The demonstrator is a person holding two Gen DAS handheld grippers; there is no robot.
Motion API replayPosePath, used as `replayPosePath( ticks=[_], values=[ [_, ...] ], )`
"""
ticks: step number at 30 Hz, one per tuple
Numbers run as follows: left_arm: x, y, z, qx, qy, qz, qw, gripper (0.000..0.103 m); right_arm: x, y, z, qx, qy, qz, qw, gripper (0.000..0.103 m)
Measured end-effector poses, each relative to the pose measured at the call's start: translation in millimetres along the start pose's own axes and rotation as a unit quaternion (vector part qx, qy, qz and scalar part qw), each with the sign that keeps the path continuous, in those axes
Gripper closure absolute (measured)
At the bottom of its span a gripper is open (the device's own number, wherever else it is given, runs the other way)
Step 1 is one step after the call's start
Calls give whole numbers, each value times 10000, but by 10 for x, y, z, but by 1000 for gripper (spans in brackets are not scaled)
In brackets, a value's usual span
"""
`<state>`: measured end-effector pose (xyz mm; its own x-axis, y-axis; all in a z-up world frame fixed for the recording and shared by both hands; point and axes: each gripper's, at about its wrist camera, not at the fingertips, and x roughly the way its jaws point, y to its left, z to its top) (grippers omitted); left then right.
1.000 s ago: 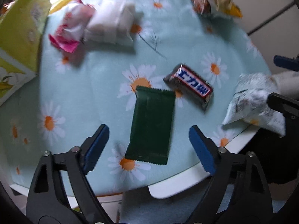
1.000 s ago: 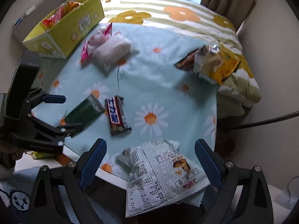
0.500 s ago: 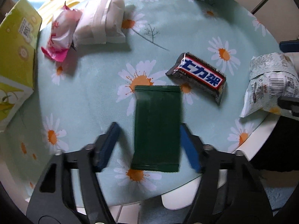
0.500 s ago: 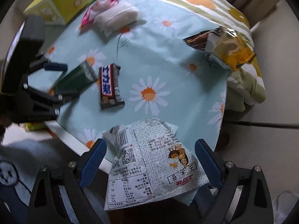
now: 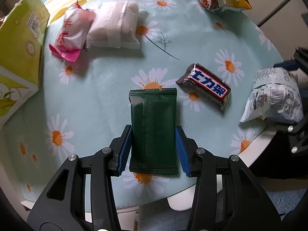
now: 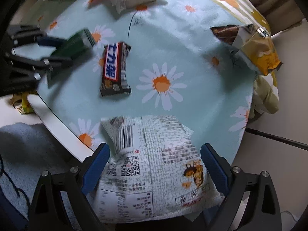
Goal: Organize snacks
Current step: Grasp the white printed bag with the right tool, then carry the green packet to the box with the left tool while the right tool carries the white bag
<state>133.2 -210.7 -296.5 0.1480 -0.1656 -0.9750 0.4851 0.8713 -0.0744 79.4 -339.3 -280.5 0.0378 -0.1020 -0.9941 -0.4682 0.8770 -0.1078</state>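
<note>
Closed since earlier, left gripper (image 5: 153, 150) pinches green packet (image 5: 153, 127) by its long edges at 6 o'clock, ready for lifting; right gripper (image 6: 154, 169) spread, straddling white bag (image 6: 154, 171).

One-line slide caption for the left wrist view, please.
Left gripper shut on the green packet on the daisy cloth, chocolate bar and other snacks lying around it.

I am in a home. My desk (image 5: 256, 154) wears a daisy cloth (image 5: 100, 88). Curtains (image 6: 273, 2) and carpet (image 6: 32, 144) surround it.
</note>
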Motion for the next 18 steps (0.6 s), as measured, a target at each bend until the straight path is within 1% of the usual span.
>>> replayPosePath(
  ticks=[3,5,6,7,8,11,16,18],
  values=[
    [-21,58,24,-69,-13,-10,10000,62,60,13,-37,-76,72,-29,9999,10],
    [-44,84,43,-93,-29,-6,10000,62,96,16,-53,-62,103,-4,9999,18],
    [-49,82,53,-103,-40,-2,9999,62,111,6,-53,-26,109,4,9999,19],
    [-67,99,59,-113,-55,1,9999,62,115,3,-49,-2,96,-8,10000,26],
    [-82,109,68,-123,-65,5,9999,62,117,-12,-50,32,72,-10,10000,30],
    [-110,100,79,-175,-102,-1,9998,62,96,-60,-34,195,-62,7,9998,36],
    [-220,142,78,-302,-207,-52,9993,62,-12,-155,3,505,-337,7,9982,38],
    [-297,186,86,-383,-274,-105,9988,62,-112,-169,24,628,-514,5,9967,38]
  ],
)
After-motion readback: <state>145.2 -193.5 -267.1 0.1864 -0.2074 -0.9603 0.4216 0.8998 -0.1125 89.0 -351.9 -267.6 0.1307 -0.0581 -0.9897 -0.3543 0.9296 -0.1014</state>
